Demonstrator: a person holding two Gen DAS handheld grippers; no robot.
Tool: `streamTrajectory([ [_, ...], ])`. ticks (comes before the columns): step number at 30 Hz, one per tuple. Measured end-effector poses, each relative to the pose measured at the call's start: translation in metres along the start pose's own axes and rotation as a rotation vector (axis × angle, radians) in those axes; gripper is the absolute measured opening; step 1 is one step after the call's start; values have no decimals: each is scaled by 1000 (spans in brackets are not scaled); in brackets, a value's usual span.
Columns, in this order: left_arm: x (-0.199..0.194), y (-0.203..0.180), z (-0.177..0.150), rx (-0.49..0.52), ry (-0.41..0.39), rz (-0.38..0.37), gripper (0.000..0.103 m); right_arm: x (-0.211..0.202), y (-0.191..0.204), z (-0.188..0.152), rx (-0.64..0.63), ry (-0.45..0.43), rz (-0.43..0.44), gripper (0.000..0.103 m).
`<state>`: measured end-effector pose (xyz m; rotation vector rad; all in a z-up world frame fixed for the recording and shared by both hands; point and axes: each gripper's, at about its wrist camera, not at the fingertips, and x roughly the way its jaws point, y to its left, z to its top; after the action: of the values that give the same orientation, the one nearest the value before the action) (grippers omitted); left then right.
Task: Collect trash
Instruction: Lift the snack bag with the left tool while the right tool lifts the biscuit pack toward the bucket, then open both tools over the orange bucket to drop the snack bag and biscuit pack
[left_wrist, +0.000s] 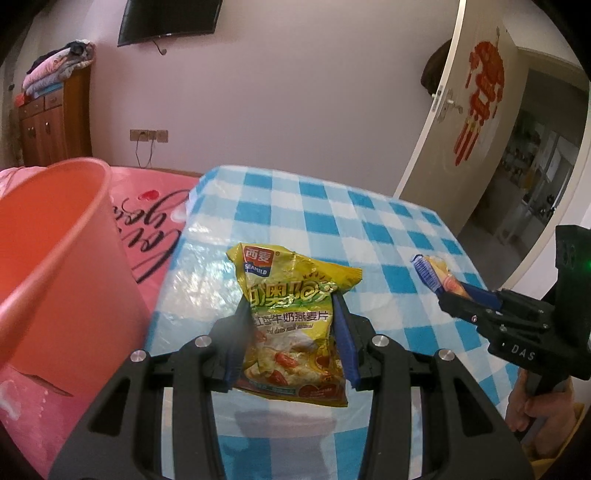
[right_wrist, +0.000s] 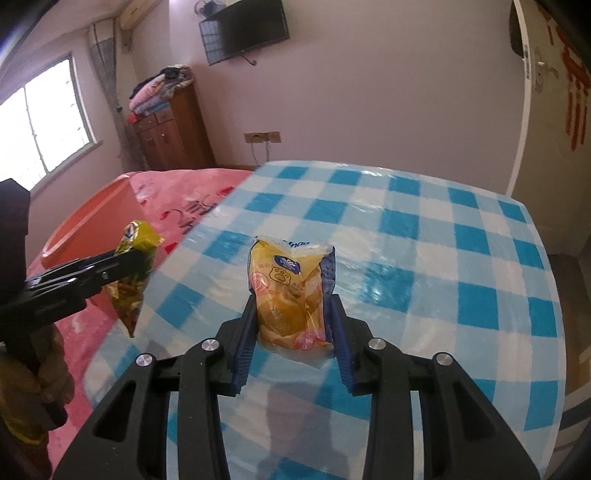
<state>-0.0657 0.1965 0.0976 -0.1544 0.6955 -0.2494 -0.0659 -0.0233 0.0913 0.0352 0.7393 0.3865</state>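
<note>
Bright daylight from window (right_wrist: 44, 122), glare on tablecloth (right_wrist: 373, 288), fisheye-warped edges

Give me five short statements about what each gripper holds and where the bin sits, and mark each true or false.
1. The left gripper is shut on a yellow oatmeal packet. True.
2. The right gripper is open and holds nothing. False: it is shut on a clear wrapper with yellow contents.
3. The orange bin is on the left gripper's side. True.
4. The oatmeal packet is already inside the bin. False: it is still clamped between the left gripper's fingers, outside the bin.
5. The tablecloth is plain red. False: it is a blue and white check.
</note>
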Motion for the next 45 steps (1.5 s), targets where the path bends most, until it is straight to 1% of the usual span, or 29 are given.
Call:
streamTrajectory([
  [7, -33, 11, 18, -7, -66, 19, 44, -6, 31, 23, -14, -6, 111, 39],
  [11, -51, 24, 26, -25, -98, 35, 44, -6, 57, 39, -50, -14, 173, 39],
  [16, -69, 44, 34, -47, -129, 74, 44, -1, 95, 57, -113, -13, 241, 39],
  [24, -95, 88, 45, -119, -188, 157, 44, 11, 153, 90, -192, -12, 347, 39],
  [26, -102, 100, 45, -139, -200, 174, 44, 14, 164, 95, -206, -14, 362, 39],
  [33, -104, 136, 45, -207, -208, 236, 44, 35, 209, 110, -260, 2, 423, 39],
  [37, -98, 151, 43, -240, -195, 248, 44, 51, 227, 114, -280, 21, 440, 39],
  [39, -95, 158, 41, -257, -190, 252, 44, 60, 234, 116, -283, 31, 451, 42],
  [41, -92, 161, 39, -265, -181, 257, 44, 70, 237, 118, -285, 46, 463, 48],
  [42, -89, 163, 39, -269, -172, 260, 45, 75, 236, 119, -273, 55, 468, 49],
  [43, -88, 164, 38, -271, -166, 261, 46, 78, 236, 118, -258, 61, 472, 54],
  [44, -86, 165, 36, -273, -163, 263, 54, 83, 233, 118, -236, 70, 477, 59],
  [45, -85, 166, 35, -275, -164, 273, 62, 86, 228, 118, -215, 78, 488, 62],
])
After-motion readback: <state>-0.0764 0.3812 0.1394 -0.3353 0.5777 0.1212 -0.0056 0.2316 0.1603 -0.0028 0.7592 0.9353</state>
